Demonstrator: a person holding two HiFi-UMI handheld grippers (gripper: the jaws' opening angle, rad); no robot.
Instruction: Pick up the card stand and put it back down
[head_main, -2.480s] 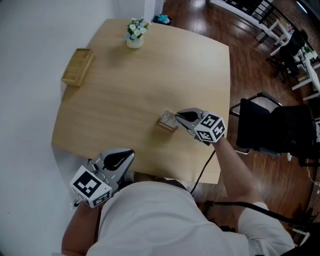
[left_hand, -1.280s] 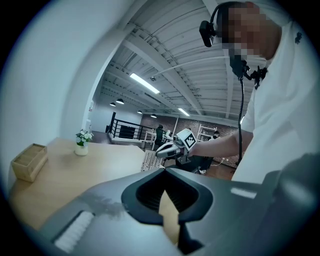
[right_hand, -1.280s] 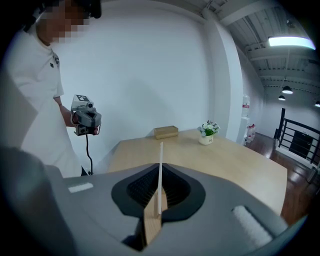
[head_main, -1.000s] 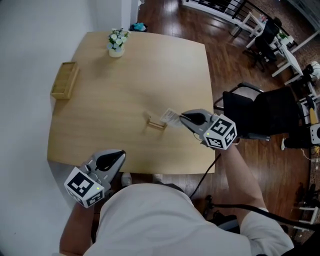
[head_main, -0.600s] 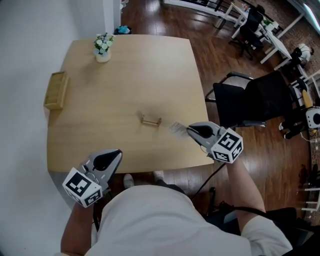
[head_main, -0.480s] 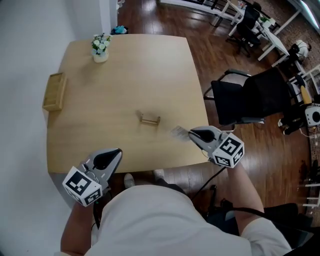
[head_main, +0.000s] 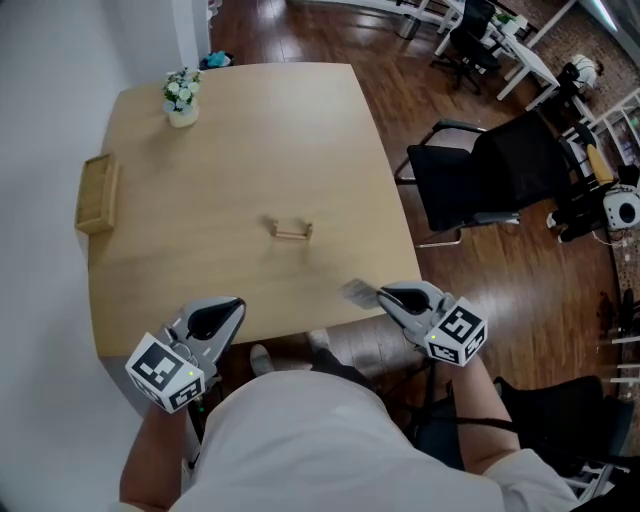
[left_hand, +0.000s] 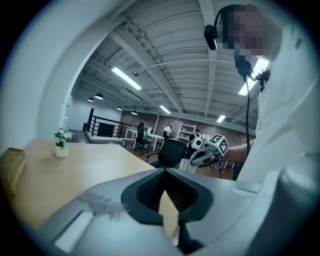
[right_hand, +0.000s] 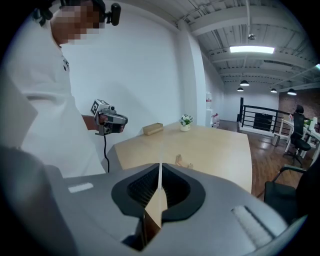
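Note:
The small wooden card stand (head_main: 290, 230) sits alone near the middle of the light wood table (head_main: 230, 140), with no card in it. My right gripper (head_main: 379, 294) hovers by the table's near right edge, well away from the stand, shut on a pale card (head_main: 356, 292). In the right gripper view the card's thin edge (right_hand: 160, 176) stands between the closed jaws, and the stand (right_hand: 183, 162) lies beyond. My left gripper (head_main: 216, 318) hangs off the table's near edge, jaws together and holding nothing. Seen from the left gripper view, the right gripper (left_hand: 202, 157) holds the card (left_hand: 186, 165).
A small vase of flowers (head_main: 181, 100) stands at the table's far left corner. A wooden tray (head_main: 96, 194) lies along the left edge. A black office chair (head_main: 500, 170) stands on the wood floor to the right of the table.
My right gripper has pulled the card out of the stand and carried it back toward the near right edge of the table. The stand stays on the table. The left gripper holds still.

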